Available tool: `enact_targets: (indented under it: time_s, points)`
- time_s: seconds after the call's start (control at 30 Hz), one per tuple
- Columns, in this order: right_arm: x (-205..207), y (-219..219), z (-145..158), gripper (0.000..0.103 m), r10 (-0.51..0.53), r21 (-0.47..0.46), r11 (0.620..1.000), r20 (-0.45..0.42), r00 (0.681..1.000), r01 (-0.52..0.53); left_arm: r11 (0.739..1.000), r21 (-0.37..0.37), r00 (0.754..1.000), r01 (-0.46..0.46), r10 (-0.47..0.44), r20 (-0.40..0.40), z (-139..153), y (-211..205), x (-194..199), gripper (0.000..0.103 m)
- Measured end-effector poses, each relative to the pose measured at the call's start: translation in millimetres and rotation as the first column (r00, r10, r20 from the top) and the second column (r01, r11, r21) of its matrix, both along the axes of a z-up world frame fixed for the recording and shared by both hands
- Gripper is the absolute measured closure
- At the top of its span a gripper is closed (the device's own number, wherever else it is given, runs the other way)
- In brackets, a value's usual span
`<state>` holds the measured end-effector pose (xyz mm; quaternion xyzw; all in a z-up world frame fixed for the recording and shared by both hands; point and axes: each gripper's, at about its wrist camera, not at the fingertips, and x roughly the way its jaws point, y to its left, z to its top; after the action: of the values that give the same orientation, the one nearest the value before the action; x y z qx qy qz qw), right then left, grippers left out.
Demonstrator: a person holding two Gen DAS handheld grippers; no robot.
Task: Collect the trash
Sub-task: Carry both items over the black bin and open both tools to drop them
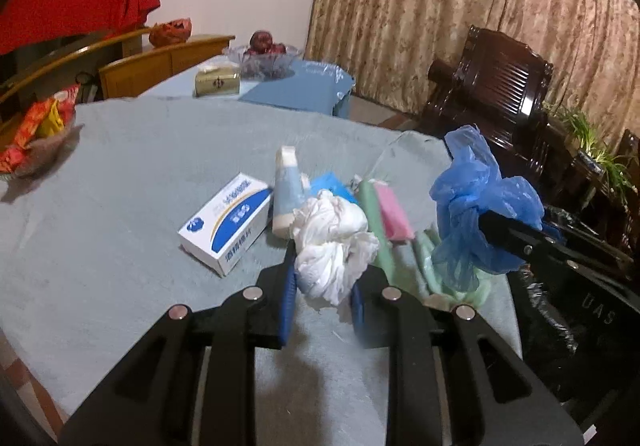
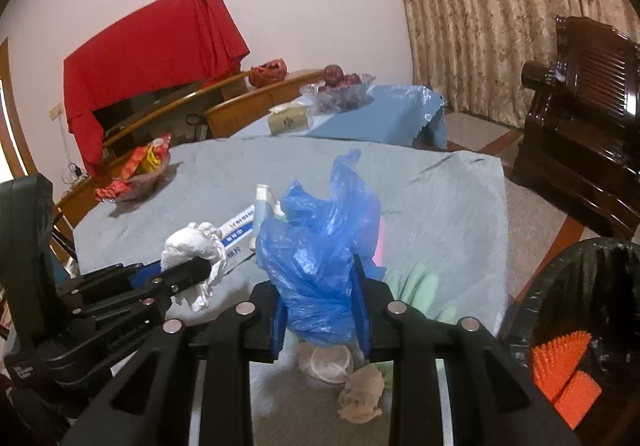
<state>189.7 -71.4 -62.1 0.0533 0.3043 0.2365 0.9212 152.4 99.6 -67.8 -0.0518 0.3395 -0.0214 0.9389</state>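
My left gripper [image 1: 322, 278] is shut on a crumpled white tissue wad [image 1: 332, 242] and holds it above the grey-clothed table [image 1: 120, 185]; it shows at the left of the right wrist view [image 2: 192, 270]. My right gripper [image 2: 320, 306] is shut on a crumpled blue plastic bag [image 2: 320, 246], which also shows at the right of the left wrist view [image 1: 476, 205]. On the table lie a white and blue box [image 1: 226, 221], a small tube [image 1: 288, 193], pink and green strips [image 1: 384, 213], a pale lid [image 2: 330, 364] and a beige wad [image 2: 362, 400].
A black-lined trash bin [image 2: 580, 326] with an orange item inside stands at the table's right edge. A snack bowl [image 1: 36, 137] sits far left. A second table holds a fruit bowl [image 1: 262, 57] and a tissue box [image 1: 218, 79]. A dark wooden chair [image 1: 492, 85] stands right.
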Motion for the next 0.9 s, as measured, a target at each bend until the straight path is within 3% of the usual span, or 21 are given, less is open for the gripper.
enact_targets:
  time_s: [0.43, 0.9]
  points:
    - [-40, -52, 31, 0.076, -0.096, 0.01, 0.995, 0.057, 0.994, 0.096, 0.996, 0.003, 0.994, 0.093, -0.093, 0.063, 37, -56, -20, 0.081]
    - [-71, -132, 31, 0.076, -0.259, -0.04, 0.964, 0.06, 0.964, 0.262, 0.973, -0.009, 0.971, 0.233, -0.231, 0.066, 35, -127, -22, 0.081]
